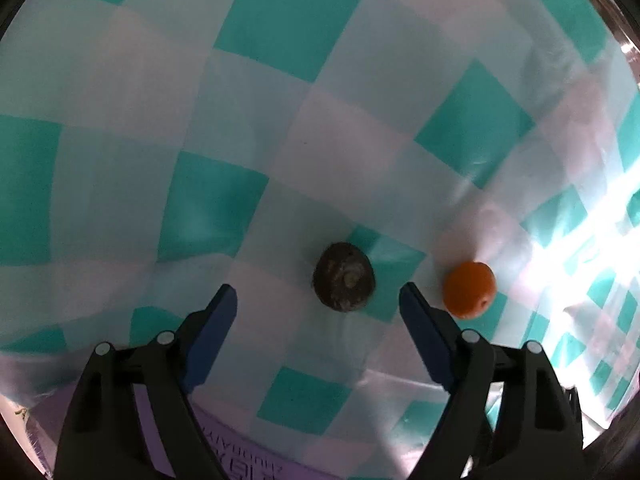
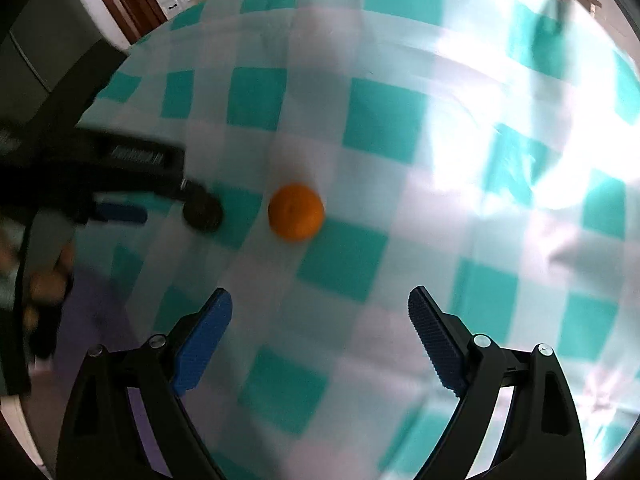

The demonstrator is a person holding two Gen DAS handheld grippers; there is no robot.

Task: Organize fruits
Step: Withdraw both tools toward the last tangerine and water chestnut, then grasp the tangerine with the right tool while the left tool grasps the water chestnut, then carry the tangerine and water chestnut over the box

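A small round orange citrus fruit (image 2: 296,212) and a dark, wrinkled brown round fruit (image 1: 343,277) are seen lying well apart from any container on a glossy teal-and-white checked tablecloth (image 1: 280,80). In the left wrist view the dark fruit is found at twelve o'clock from the left gripper (image 1: 318,300), just ahead of its spread blue pads, with nothing pinched between them; the orange fruit lies at two o'clock, just beside the right-hand pad. In the right wrist view the right gripper (image 2: 320,304) is likewise held spread and empty, the orange fruit being placed at twelve o'clock, some way ahead. The step in hand is judged to be the approach (one fruit per gripper, apparently). Next, each gripper would need to be lowered until its fruit is straddled, then closed gently, since round fruit may roll on the slick cloth.
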